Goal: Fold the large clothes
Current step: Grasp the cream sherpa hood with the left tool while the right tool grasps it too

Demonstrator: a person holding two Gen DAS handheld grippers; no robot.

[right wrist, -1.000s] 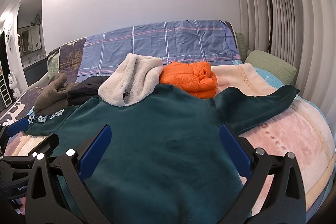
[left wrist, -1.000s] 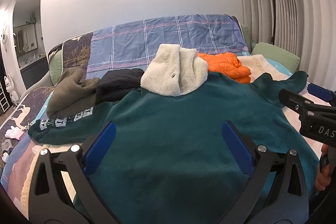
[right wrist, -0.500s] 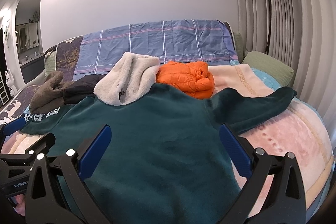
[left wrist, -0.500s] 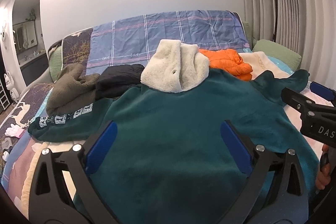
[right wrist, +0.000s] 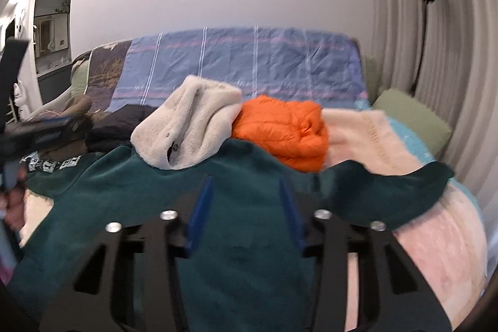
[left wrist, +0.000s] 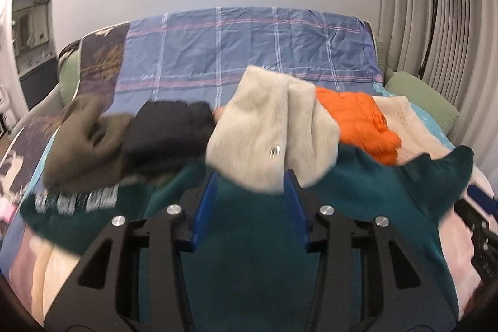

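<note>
Four bundled garments (left wrist: pixel 274 133) behind teal sweater (left wrist: pixel 255 238), both grippers' fingers (left wrist: pixel 204 207) half-closing, grasping nothing

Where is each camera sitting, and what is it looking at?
Left wrist view: sits on the left gripper, facing across the green sweater toward the headboard; the right gripper shows at right.
Right wrist view: sits on the right gripper, facing likewise; the left gripper shows at left.
Both share the sweater, cream fleece and orange jacket.
</note>
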